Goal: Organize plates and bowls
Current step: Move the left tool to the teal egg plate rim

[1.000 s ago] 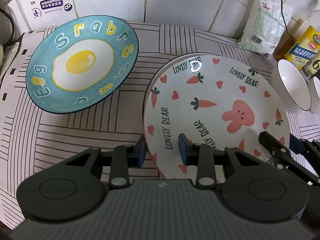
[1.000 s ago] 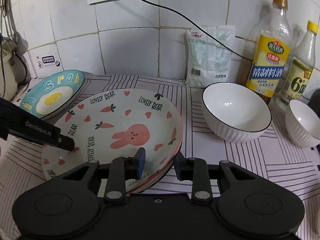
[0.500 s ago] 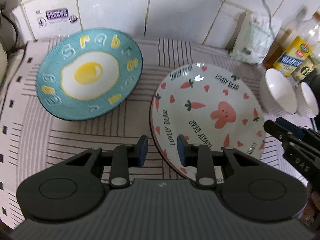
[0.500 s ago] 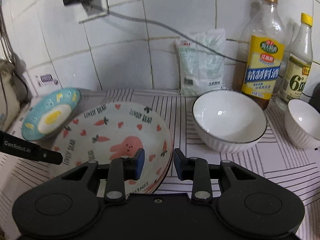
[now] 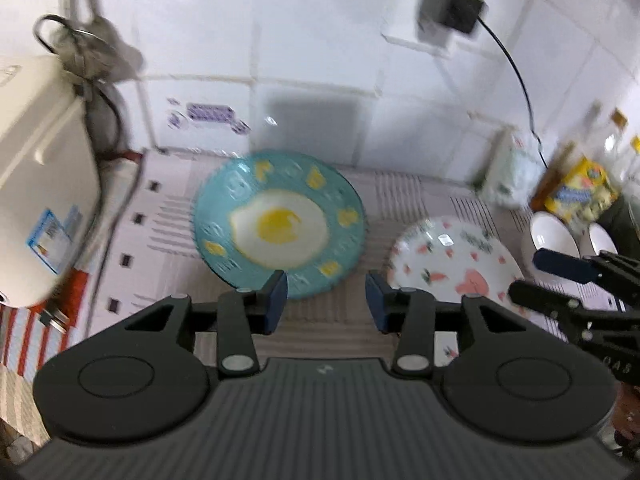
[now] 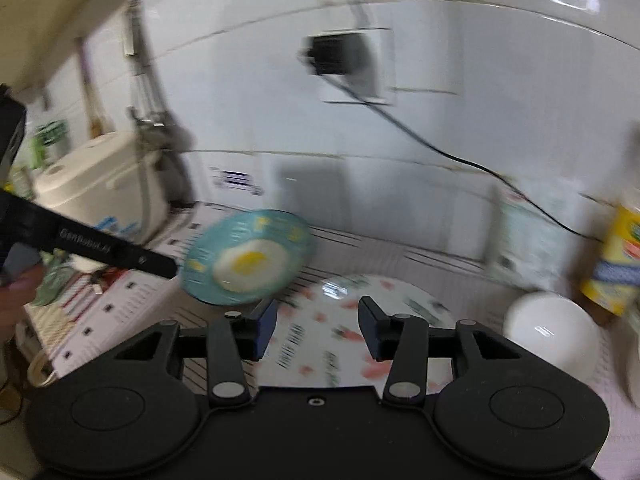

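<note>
Spreading as they lift, the jaws of both the left gripper (image 5: pixel 326 298) and the right gripper (image 6: pixel 316 328) are opening with nothing between them. Below them the carrot plate (image 5: pixel 452 260) lies flat on the striped mat (image 5: pixel 168 216), just right of the egg plate (image 5: pixel 280 224), which sits nearer the rice cooker (image 5: pixel 36 184). Two white bowls (image 5: pixel 554 234) stand right of the carrot plate, by the bottles. My guess is the egg plate goes next: come in low at its near rim, one pad under the lip, both sides pinched evenly, since glazed rims slip.
</note>
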`<state>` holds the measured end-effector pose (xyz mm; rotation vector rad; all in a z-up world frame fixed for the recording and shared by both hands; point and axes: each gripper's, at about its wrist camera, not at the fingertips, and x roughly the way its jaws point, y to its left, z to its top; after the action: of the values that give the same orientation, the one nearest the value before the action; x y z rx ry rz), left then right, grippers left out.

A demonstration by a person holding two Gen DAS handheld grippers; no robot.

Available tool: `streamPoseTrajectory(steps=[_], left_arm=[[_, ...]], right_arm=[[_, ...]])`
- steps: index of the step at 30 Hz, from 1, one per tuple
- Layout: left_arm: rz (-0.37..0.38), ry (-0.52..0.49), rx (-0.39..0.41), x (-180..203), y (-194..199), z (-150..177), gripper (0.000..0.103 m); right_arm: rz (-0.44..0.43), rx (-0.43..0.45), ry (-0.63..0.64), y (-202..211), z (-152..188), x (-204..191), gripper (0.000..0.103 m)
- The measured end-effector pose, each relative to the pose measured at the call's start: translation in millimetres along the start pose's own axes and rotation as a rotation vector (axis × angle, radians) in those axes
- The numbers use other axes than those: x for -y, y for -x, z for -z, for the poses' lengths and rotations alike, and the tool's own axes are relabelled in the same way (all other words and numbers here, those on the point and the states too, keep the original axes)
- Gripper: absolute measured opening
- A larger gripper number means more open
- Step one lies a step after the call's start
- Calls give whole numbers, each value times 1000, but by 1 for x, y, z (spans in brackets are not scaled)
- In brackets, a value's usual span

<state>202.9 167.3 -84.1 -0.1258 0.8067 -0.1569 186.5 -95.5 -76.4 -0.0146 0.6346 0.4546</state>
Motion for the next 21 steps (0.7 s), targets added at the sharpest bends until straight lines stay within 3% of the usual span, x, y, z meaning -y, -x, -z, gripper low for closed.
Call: streamPoseTrajectory(steps=[4, 10, 15, 21], left_arm=[[18, 62, 45, -30, -9, 0, 50], [-48, 81, 42, -59, -55, 9, 55], [-53, 98, 17, -79, -91, 16, 55], [-49, 128, -32, -100, -122, 22, 55]], right_arm=[[-109, 52, 40, -32, -14, -13, 64], [-145, 20, 96, -103, -25, -17, 64], [-111, -79, 53, -166, -33, -9, 64], [-88, -155, -75, -204, -39, 6, 64]])
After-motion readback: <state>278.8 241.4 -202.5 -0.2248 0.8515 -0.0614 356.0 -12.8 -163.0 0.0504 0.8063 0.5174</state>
